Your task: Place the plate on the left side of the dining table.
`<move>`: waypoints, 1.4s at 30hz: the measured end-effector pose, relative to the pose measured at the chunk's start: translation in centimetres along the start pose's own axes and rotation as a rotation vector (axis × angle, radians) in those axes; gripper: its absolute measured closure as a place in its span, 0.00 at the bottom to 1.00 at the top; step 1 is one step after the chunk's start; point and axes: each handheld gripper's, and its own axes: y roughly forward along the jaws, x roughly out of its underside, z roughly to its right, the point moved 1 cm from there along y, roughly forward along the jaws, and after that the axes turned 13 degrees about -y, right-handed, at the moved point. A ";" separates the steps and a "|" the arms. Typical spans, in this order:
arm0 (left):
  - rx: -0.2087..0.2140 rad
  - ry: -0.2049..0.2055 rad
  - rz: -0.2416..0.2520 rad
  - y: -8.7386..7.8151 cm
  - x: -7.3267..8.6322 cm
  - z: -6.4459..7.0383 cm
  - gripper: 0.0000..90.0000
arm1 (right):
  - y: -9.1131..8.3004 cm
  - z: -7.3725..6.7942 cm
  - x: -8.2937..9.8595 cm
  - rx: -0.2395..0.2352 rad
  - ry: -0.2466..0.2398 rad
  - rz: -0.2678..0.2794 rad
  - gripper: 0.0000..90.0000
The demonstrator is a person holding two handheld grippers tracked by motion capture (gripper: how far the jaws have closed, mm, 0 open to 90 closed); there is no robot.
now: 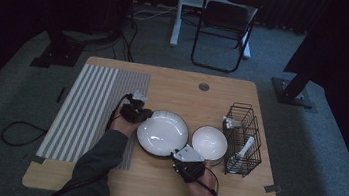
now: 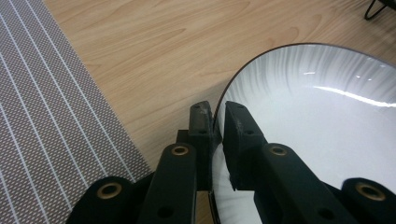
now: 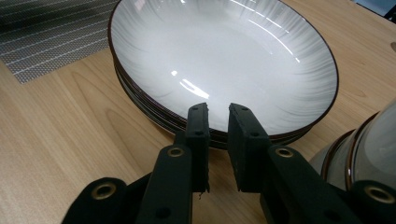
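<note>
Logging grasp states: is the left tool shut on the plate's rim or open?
Shut on it: the left tool has one jaw on each side of the top plate's rim.

Striped mat (image 1: 93, 110) L, wire rack (image 1: 245, 139) w/ utensils R, chair (image 1: 224, 26) behind table.

Both forearms reaching in from below, dark-sleeved. Left gripper (image 1: 137, 109) angled rightward, jaws pinched nearly together. Right gripper (image 1: 186, 156) pointing forward and left, jaws narrowly parted, gripping nothing.
</note>
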 end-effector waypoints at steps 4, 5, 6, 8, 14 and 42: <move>0.037 -0.026 0.033 -0.9 -0.2 -0.2 0.95 | 0.2 0.0 0.2 0.002 0.007 -0.002 0.88; 0.047 -0.028 0.038 -1.1 -0.3 -0.3 0.95 | 0.2 -0.1 0.3 0.001 0.011 -0.003 0.88; 0.059 -0.036 0.042 -1.3 -0.4 -0.3 0.95 | 0.3 -0.1 0.3 0.003 0.009 -0.005 0.88; 0.100 -0.063 0.039 -1.7 -0.6 -0.6 0.94 | 0.4 -0.2 0.4 0.003 0.008 -0.007 0.88; 0.221 -0.167 -0.001 -1.8 -0.3 -2.0 0.87 | 0.5 -0.2 0.6 0.011 0.001 0.002 0.88; 0.293 -0.284 -0.050 -1.4 0.7 -2.4 0.93 | 0.5 -0.4 0.8 0.015 -0.021 0.012 0.86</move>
